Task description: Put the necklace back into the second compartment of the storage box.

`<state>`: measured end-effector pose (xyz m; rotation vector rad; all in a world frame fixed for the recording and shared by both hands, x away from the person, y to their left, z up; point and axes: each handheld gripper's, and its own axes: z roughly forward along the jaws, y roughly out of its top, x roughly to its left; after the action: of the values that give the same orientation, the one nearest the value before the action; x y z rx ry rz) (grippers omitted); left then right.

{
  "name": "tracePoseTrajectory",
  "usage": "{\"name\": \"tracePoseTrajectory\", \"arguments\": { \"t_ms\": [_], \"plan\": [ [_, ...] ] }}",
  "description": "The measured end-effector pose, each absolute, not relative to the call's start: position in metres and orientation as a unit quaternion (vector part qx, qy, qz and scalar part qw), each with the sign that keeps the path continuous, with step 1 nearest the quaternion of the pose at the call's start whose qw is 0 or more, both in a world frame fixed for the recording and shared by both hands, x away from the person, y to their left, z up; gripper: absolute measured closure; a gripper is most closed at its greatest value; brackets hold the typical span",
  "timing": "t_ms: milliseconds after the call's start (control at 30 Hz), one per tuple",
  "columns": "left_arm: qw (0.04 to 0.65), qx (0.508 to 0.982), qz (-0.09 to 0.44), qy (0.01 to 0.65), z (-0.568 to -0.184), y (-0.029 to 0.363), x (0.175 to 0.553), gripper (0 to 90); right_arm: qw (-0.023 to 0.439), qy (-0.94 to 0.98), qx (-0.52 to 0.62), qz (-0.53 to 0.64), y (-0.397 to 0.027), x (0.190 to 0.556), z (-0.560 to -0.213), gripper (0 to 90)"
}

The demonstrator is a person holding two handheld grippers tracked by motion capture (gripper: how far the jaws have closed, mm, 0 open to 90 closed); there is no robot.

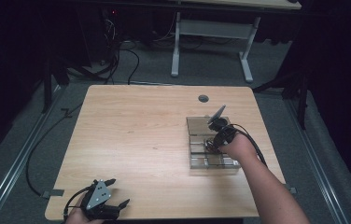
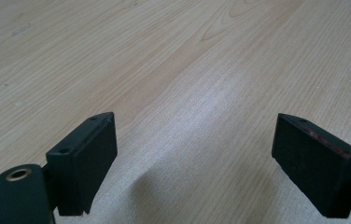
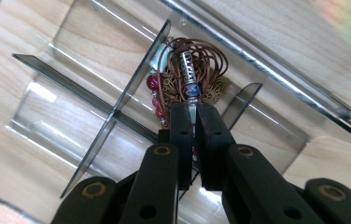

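The right tongs (image 3: 193, 122) were nearly closed, pinching a beaded bracelet (image 3: 183, 79) of brown cord, red beads and a silver tube, which lay bunched in one compartment of a clear divided box (image 1: 200, 124) on the right side of the worktop (image 1: 131, 140). The left tongs (image 2: 194, 154) rested wide open and empty over bare wood near the front left corner. The bracelet looked light, limp and prone to snagging on the dividers; the cord would slip, so a firm pinch on the bead cluster or the metal tube seemed the safer hold, and the thin box walls might shift if dragged. The right gripper view gave the beads, cord and dividers close up, which the high view blurred behind the hand (image 1: 234, 147); the high view alone placed the box and both tongs on the worktop
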<state>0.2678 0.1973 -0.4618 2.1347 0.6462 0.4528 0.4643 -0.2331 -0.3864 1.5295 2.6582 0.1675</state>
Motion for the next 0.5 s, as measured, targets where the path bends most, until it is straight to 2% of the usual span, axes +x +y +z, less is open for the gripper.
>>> {"name": "tracePoseTrajectory", "arguments": {
  "t_ms": [500],
  "plan": [
    [0.423, 0.849, 0.181, 0.26, -0.462, 0.199, 0.267, 14.6, 0.027, 0.861, 0.504, 0.056, -0.236, 0.433, -0.365, 86.4]
  ]
}}
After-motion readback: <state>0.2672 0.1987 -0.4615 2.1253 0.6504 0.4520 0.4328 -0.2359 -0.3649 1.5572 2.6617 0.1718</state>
